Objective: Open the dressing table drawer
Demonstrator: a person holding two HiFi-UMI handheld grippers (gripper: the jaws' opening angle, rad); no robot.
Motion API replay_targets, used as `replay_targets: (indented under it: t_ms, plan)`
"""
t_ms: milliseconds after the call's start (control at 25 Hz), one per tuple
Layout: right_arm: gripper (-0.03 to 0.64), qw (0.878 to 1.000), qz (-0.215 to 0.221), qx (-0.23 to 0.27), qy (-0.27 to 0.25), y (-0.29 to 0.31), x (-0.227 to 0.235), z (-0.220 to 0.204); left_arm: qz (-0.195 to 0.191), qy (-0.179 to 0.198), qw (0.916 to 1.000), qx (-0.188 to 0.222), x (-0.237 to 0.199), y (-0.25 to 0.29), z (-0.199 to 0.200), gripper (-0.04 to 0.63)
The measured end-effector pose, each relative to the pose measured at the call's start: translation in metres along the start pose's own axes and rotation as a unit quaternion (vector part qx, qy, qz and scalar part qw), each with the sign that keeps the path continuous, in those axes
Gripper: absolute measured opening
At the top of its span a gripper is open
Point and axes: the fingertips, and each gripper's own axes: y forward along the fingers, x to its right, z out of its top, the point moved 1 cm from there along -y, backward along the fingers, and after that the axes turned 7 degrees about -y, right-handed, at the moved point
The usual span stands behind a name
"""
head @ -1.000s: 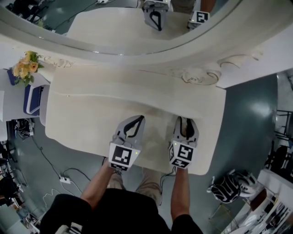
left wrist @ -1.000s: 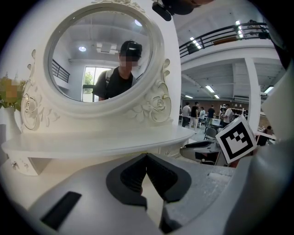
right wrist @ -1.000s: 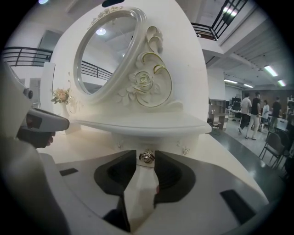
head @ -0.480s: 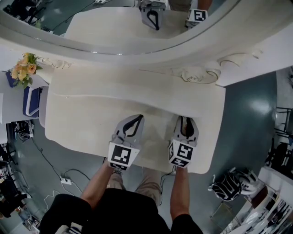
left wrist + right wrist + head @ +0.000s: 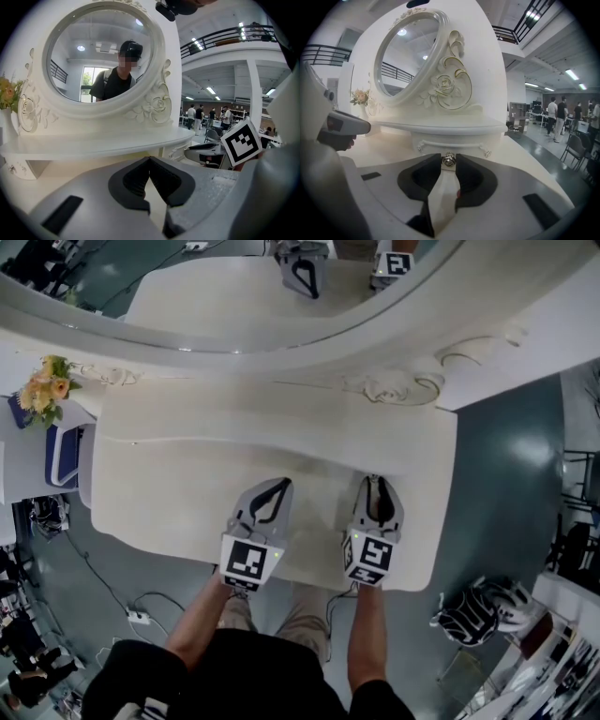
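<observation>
The small round silver metal drawer knob (image 5: 449, 160) sits at the middle of a shallow cream drawer (image 5: 461, 142). This drawer is set low in the white carved dressing table, beneath the shelf under the oval mirror (image 5: 405, 51). The right hand-held gripper (image 5: 377, 489) is clenched on the knob, a dark pad at each side. Just beside it, the left hand-held gripper (image 5: 279, 487) hangs over the cream tabletop (image 5: 169, 474), jaws pressed together on nothing. A bunch of yellow and orange flowers (image 5: 47, 390) stands left of the mirror.
</observation>
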Motion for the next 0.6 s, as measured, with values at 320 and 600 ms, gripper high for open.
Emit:
replay_targets:
  t_ms: [320,600]
  plan:
    - [0.097,1.000,-0.001,0.000,0.000,-0.014,-0.006,-0.008,-0.014,0.003,0.9999,-0.004,0.009,-0.005,-0.005,0.003]
    - [0.097,1.000,-0.005,-0.002,-0.002,-0.025,-0.010,-0.016,-0.020,0.010,0.9997,-0.004,0.012,-0.011,-0.008,0.003]
